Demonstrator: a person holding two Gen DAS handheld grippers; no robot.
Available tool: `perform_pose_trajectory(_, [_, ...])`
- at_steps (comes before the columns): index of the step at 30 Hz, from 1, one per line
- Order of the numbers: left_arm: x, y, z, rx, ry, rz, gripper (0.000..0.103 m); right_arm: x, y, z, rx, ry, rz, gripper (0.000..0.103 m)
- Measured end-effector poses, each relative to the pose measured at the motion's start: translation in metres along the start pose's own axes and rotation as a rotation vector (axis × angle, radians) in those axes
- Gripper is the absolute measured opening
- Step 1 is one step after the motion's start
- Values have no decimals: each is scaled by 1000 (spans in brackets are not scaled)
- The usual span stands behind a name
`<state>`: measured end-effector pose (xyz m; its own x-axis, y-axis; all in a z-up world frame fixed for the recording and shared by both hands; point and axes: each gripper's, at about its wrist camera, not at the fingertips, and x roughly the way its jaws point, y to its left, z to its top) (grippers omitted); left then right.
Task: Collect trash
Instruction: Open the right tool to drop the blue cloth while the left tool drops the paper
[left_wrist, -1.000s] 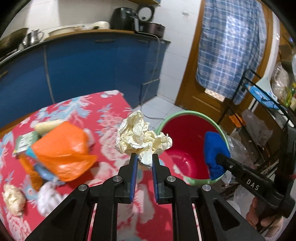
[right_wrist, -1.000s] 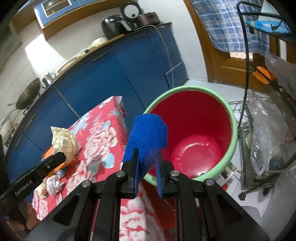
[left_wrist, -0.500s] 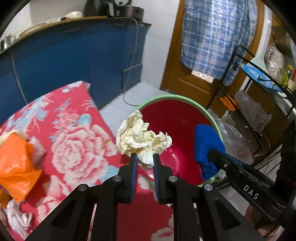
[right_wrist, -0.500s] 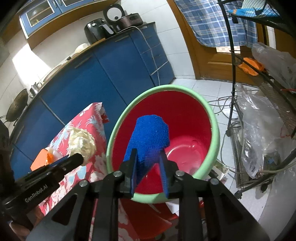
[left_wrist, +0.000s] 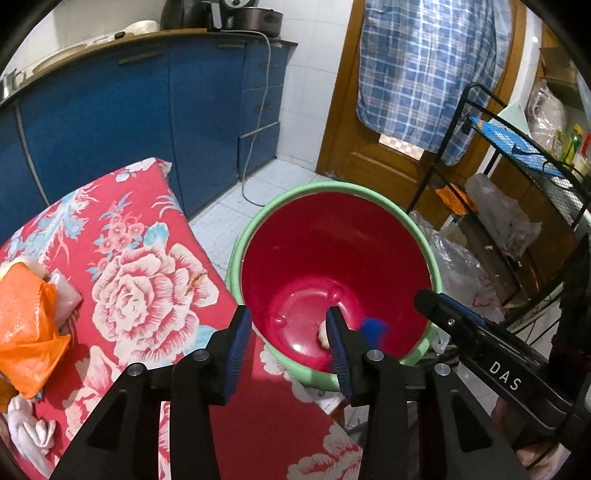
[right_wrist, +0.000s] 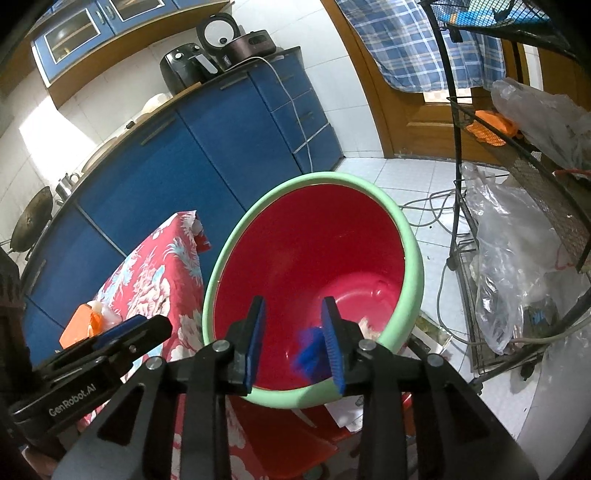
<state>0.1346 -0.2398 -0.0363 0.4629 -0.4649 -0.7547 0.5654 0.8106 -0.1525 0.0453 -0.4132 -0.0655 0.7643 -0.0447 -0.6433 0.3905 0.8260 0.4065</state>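
Observation:
A red bucket with a green rim (left_wrist: 295, 199) (right_wrist: 413, 254) stands on the floor beside the table. My left gripper (left_wrist: 288, 332) is open and empty over its near rim. My right gripper (right_wrist: 293, 325) is open and empty over the bucket too. A blue cloth (left_wrist: 373, 328) (right_wrist: 308, 350), blurred, and a cream paper ball (left_wrist: 323, 334) (right_wrist: 369, 328) are inside the bucket, mostly hidden behind my fingers. An orange plastic bag (left_wrist: 26, 325) (right_wrist: 77, 325) and white tissue (left_wrist: 29, 432) lie on the red floral tablecloth (left_wrist: 147, 277).
Blue kitchen cabinets (left_wrist: 129, 110) stand behind the table. A black wire rack (left_wrist: 517, 206) with plastic bags stands to the right of the bucket. A wooden door with a blue checked cloth (left_wrist: 424, 66) is at the back. Cables lie on the tiled floor (right_wrist: 424, 206).
Both grippers have opened. The paper ball and the blue cloth have left the fingers and dropped into the bucket. Both grippers have moved further over the bucket.

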Motion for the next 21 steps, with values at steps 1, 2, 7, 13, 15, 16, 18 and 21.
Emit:
perform_pose_trajectory(1, [-3, 1, 0, -5, -4, -1, 43, -1, 0, 0, -1, 0, 3, 37])
perform_pose_trajectory(2, [-5, 2, -1, -8, -7, -2, 43, -2, 2, 0, -3, 0, 6, 38])
perform_pose_trajectory(7, [-22, 11, -5, -34, -28, 3, 44, -9, 16, -2, -33, 1, 30, 43])
perform_pose_trajectory(13, [-52, 28, -11, -75, -66, 21, 46, -22, 36, -6, -70, -8, 66, 48])
perform_pose_trajectory(15, [-65, 37, -16, -91, -82, 39, 47, -28, 44, -7, -80, -14, 83, 49])
perform_pose_trajectory(16, [-69, 39, -17, -96, -86, 45, 47, -31, 49, -8, -88, -16, 90, 49])
perform_pose_trajectory(18, [-80, 48, -21, -116, -95, 62, 48, -33, 57, -9, -101, -15, 103, 50])
perform_pose_trajectory(21, [-94, 62, -27, -150, -107, 86, 48, -37, 71, -13, -122, -6, 128, 50])
